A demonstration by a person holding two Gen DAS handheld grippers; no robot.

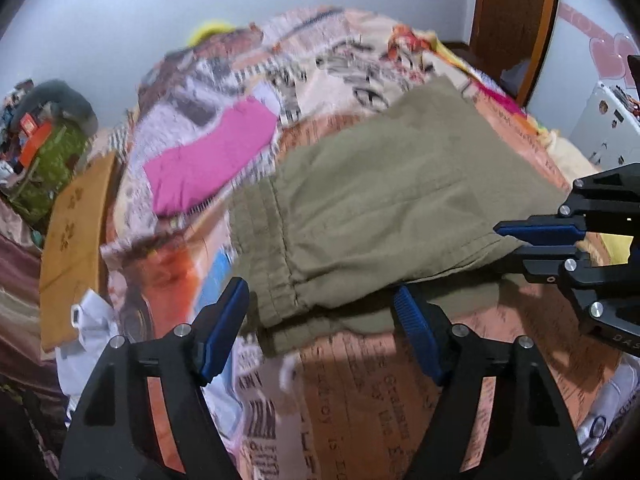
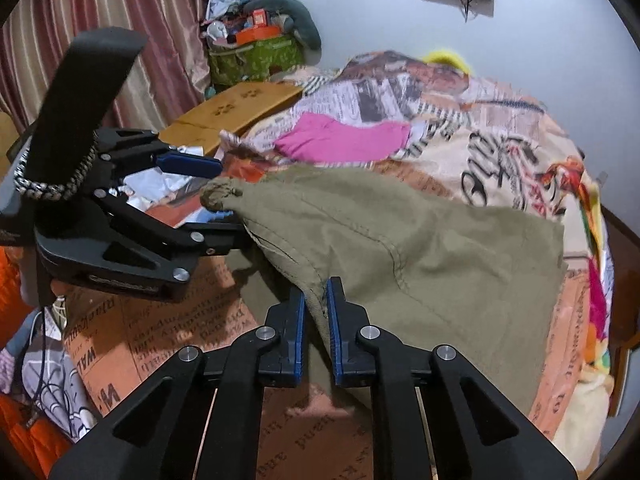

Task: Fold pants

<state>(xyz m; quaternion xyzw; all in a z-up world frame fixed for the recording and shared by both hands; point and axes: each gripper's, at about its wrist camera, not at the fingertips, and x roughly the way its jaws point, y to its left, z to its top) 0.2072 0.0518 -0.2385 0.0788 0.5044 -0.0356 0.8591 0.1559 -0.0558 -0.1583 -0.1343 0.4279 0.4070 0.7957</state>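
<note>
Olive-green pants [image 1: 380, 200] lie spread on a bed, with the waistband toward the near left. My left gripper [image 1: 319, 294] stands open around the waistband corner, and a gap shows between its left finger [image 1: 228, 320] and the cloth. In the right wrist view the left gripper [image 2: 230, 202] brackets a bunched corner of the pants [image 2: 420, 260] without pinching it. My right gripper [image 2: 317, 296] is shut on the near edge of the pants, with a fold of cloth between its blue pads. From the left wrist view, the right gripper [image 1: 506, 240] reaches in from the right, clamped on that hem.
The bed wears a newsprint-patterned cover [image 1: 360, 400]. A pink garment [image 1: 208, 160] lies beyond the pants. A wooden board [image 1: 76, 248] and a green bag [image 1: 52, 160] piled with clutter stand left of the bed. Striped curtains [image 2: 100, 0] hang at the left, and a wooden door [image 1: 516, 20] is at the far right.
</note>
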